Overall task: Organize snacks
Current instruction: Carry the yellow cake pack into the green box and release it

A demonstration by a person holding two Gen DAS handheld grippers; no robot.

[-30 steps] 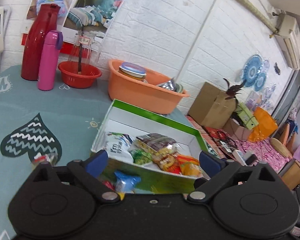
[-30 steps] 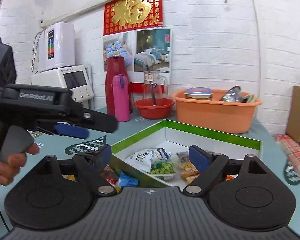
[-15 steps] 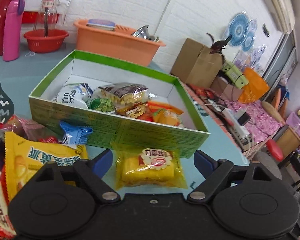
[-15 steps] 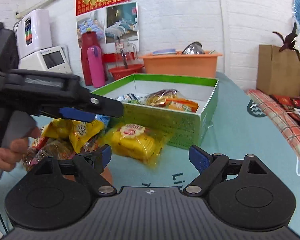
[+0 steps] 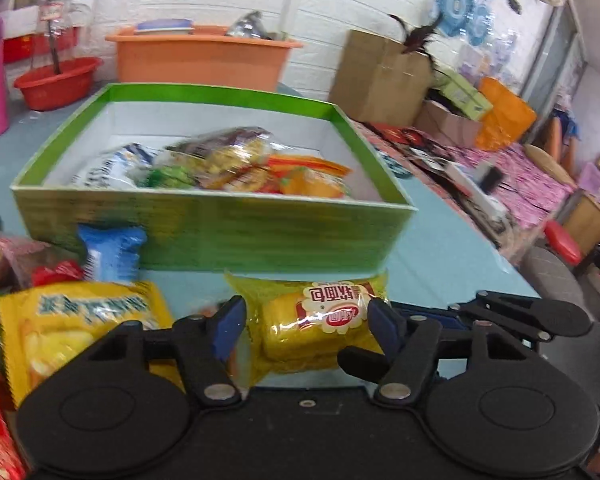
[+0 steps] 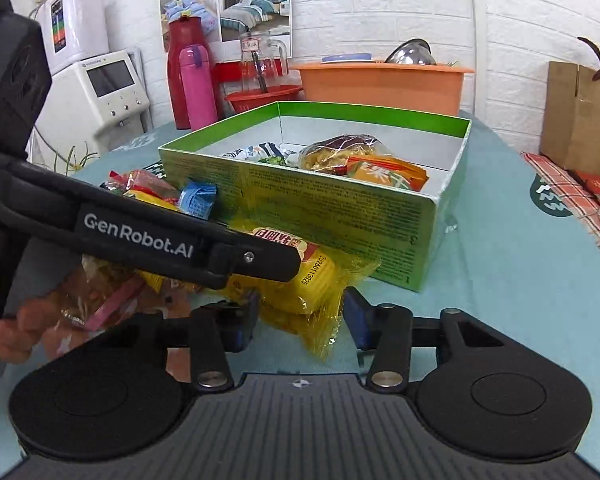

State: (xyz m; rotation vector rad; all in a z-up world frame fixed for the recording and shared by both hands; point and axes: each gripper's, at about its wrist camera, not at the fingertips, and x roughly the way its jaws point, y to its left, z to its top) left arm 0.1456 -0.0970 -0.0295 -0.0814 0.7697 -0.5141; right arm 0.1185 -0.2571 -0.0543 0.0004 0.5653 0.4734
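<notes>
Two hand-held grippers converge on a single yellow cake packet (image 5: 318, 330) lying on the blue tablecloth (image 6: 500, 248) just in front of the green snack box (image 6: 320, 208), its far edge touching or nearly touching the box's near wall. The left gripper (image 5: 306, 326) straddles the packet with its jaws apart and closing, the blue pads standing at either side of the wrapper and not visibly pressing it; the right gripper (image 6: 300, 314), seen from its own camera, has its jaws apart and closing too, with the packet's near end between them and a gap still showing on the right side. The packet is a clear yellow film pillow around a block of soft cake, with a red and white label printed across the top and crimped, frilled ends. It looks light, squashy and slick: the film would likely crumple and slide under a hard pinch, and the cake inside could be crushed, so a gentle hold across the firm middle of the block seems safer than one on the loose crimped edge. The box already holds several bags, among them a white one, a green one and an orange one, while a heap of other snacks (image 5: 76, 320) waits on the cloth to the left, a person's hand (image 6: 16, 332) just visible below the left tool
</notes>
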